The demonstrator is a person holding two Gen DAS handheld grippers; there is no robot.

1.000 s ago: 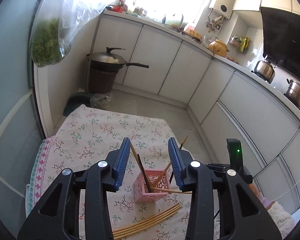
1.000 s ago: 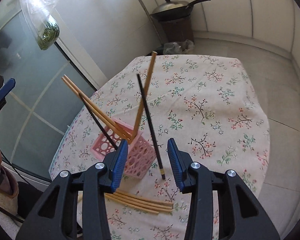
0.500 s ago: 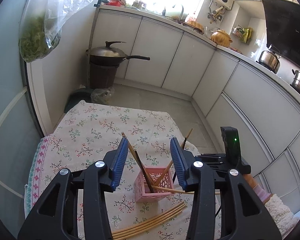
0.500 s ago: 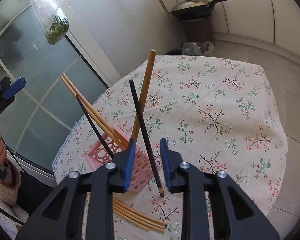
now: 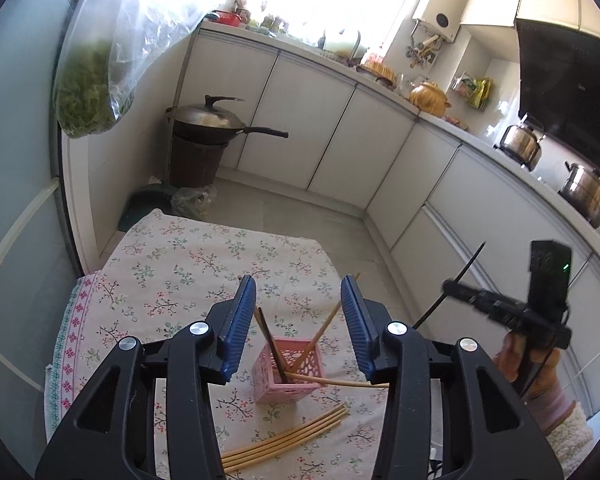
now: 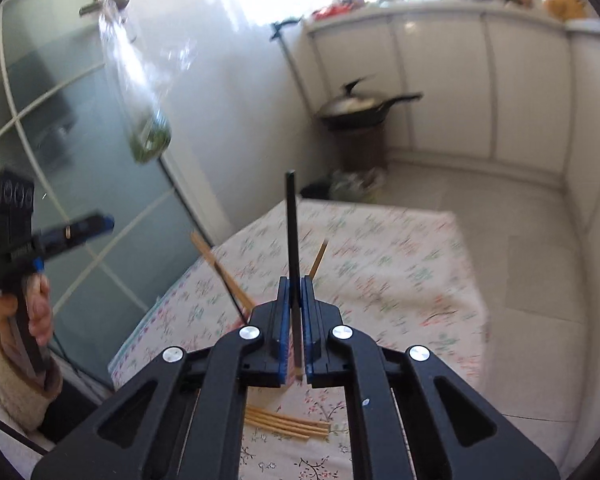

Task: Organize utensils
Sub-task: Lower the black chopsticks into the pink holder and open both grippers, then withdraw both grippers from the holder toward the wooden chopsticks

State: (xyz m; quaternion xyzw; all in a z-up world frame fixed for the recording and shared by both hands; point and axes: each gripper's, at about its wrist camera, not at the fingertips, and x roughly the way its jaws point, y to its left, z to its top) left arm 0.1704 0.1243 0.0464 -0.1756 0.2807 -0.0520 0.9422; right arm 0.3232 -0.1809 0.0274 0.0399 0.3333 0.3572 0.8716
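A pink perforated holder [image 5: 288, 376] stands on the floral tablecloth [image 5: 188, 276] with several chopsticks leaning in it. A bundle of wooden chopsticks [image 5: 284, 436] lies flat in front of it, also in the right wrist view [image 6: 288, 426]. My left gripper [image 5: 298, 320] is open and empty above the holder. My right gripper [image 6: 294, 292] is shut on a black chopstick [image 6: 292, 232] and holds it lifted, pointing up; it also shows in the left wrist view [image 5: 452, 288] at the right.
A lidded wok [image 5: 212, 120] sits on a dark bin beyond the table. A bag of greens [image 5: 92, 92] hangs by the glass door at the left. White cabinets and pots [image 5: 520, 144] line the counter at the right.
My right gripper closed on the black chopstick and lifted it out of the holder area, tilting upward. The left gripper stayed open above the holder.
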